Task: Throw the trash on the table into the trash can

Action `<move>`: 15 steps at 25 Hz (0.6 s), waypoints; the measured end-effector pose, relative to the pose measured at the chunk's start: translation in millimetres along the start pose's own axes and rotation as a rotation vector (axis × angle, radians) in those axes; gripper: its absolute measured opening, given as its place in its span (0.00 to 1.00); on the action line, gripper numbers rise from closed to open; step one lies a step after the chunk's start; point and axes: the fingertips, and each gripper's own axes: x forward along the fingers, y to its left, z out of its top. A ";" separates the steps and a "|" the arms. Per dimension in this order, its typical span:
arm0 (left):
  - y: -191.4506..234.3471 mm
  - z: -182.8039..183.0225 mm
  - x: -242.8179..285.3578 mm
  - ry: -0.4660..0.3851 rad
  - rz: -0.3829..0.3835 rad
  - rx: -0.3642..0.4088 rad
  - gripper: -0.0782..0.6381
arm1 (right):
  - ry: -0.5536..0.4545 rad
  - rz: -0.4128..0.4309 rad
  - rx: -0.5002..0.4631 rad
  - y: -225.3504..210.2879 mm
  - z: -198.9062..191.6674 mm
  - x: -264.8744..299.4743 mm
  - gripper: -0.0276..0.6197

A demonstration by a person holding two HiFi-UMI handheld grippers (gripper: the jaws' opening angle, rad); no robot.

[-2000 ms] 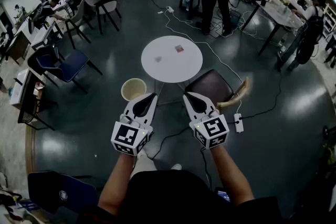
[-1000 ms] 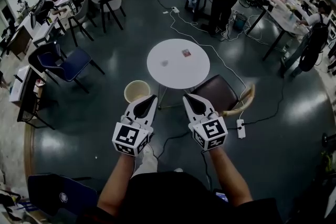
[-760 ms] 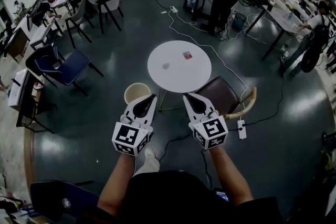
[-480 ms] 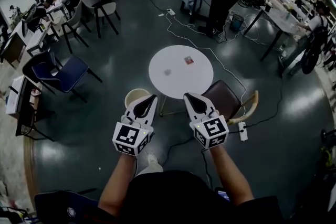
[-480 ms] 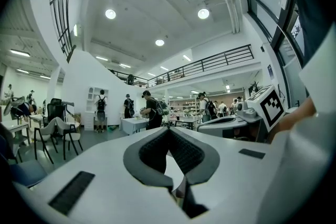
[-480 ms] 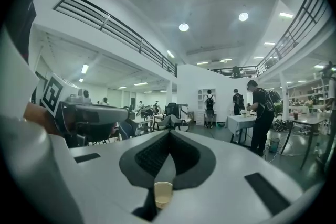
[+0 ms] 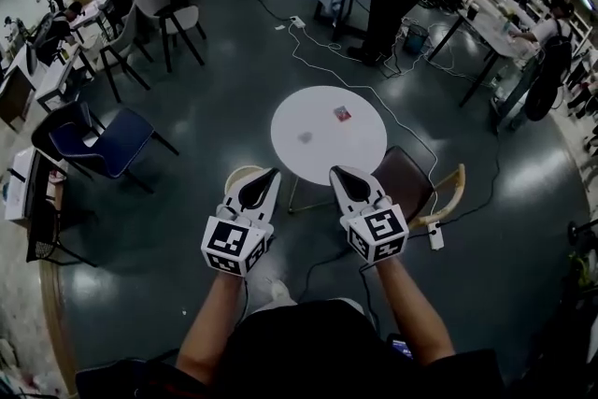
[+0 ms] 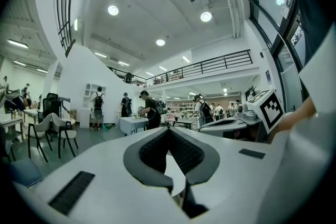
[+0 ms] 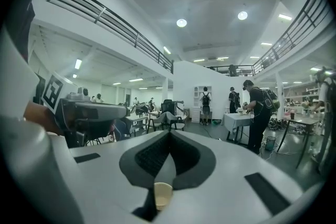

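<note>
Round white table (image 7: 322,156) at centre, red wrapper (image 7: 342,114) and grey scrap (image 7: 306,136) on it; cream round bin (image 7: 235,178) lower left; left gripper (image 7: 271,172), right gripper (image 7: 336,171) both closed, empty

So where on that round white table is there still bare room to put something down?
The round table is mostly bare: its left edge, and the near right part toward the brown chair. Only the middle is taken, by a red packet and a grey scrap.
</note>
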 end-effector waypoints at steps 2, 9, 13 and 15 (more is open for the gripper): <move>11.1 -1.4 -0.5 -0.008 -0.017 -0.019 0.12 | 0.005 -0.014 -0.002 2.3 -0.2 8.1 0.07; 41.5 -10.6 3.0 0.010 -0.044 -0.057 0.12 | 0.024 -0.054 0.003 2.0 -0.7 32.8 0.07; 53.5 -15.7 10.3 0.010 -0.047 -0.064 0.12 | 0.034 -0.053 0.002 -0.9 -5.8 45.8 0.07; 56.7 -19.3 16.6 0.014 -0.050 -0.069 0.12 | 0.039 -0.053 0.001 -5.4 -7.8 51.9 0.07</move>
